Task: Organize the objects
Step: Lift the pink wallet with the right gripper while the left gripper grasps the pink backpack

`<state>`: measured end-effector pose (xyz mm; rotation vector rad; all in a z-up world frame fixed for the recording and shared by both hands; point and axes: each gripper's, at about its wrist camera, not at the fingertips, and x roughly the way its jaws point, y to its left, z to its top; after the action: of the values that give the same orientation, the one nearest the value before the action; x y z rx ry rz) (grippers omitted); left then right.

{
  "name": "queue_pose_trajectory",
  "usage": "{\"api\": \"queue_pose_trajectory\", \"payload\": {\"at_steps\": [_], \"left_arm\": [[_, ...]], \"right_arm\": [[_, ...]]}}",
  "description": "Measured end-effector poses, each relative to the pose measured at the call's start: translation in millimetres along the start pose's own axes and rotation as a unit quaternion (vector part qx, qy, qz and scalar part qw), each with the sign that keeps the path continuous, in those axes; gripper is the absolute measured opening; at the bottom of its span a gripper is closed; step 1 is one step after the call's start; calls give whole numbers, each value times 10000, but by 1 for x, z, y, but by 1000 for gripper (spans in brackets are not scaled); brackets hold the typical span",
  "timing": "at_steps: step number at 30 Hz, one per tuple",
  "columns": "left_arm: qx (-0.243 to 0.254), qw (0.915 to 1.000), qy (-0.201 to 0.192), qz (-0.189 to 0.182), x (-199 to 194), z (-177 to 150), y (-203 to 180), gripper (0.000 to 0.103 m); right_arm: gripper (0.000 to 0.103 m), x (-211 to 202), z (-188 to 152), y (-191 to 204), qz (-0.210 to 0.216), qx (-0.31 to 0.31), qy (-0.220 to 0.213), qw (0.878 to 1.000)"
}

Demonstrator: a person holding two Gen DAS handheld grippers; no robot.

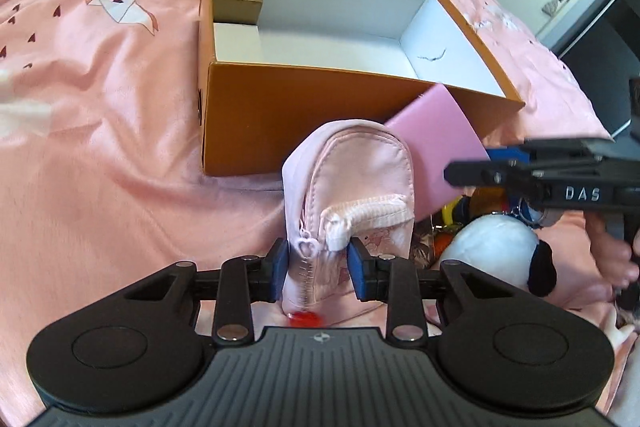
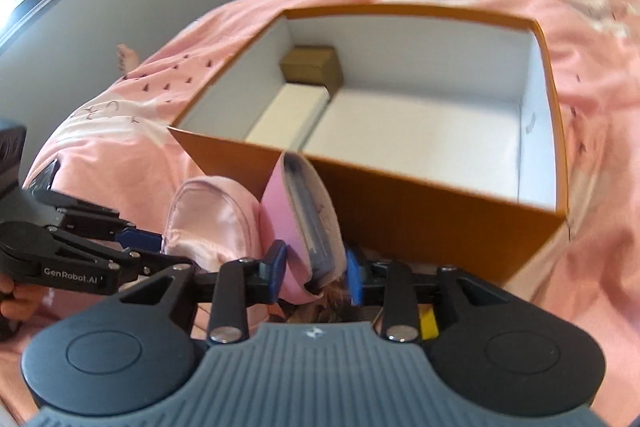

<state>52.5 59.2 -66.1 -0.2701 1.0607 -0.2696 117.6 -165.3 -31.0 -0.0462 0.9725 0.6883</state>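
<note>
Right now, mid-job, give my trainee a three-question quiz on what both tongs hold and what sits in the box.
1. True or false: the left tongs grip the pink pouch.
2. What do the right tongs hold? A) plush toy B) pink notebook C) brown box
3. Fill in: inside the orange box, the small brown box sits in a far ____.

Key
1. True: the pads flank its zipper end.
2. B, the pink notebook.
3. corner, behind a white box.
</note>
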Motion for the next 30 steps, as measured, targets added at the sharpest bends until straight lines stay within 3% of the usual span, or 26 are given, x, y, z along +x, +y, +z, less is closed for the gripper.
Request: {"api": "queue_pose_trajectory", "payload": {"at_steps": [4, 8, 11, 15, 19, 22, 30], "left_arm": [[-114, 9999, -87, -85, -1, 1, 1, 36], [-16, 10000, -68, 50, 2, 3, -1, 37], [114, 9997, -54, 189, 6, 3, -6, 38], [235, 9986, -140, 456, 4, 0, -13, 25], [292, 9976, -404, 480, -8, -5, -20, 21], [377, 9957, -658, 533, -21, -6, -27, 20], [112, 9921, -1250, 32, -56, 5, -31, 20]], "right_arm": [[49, 4, -9, -8, 63, 428, 174, 9989], [50, 10, -11, -12, -48, 610, 239, 9978], [40, 11, -12, -13, -144, 624, 211, 9977], [29, 3, -14, -12, -38, 598, 48, 9982], [18, -8, -11, 1, -2, 225, -229, 9995], [17, -17, -7, 13, -123, -136, -369, 9991], [16, -58, 8, 21, -43, -491, -758, 9959]]}}
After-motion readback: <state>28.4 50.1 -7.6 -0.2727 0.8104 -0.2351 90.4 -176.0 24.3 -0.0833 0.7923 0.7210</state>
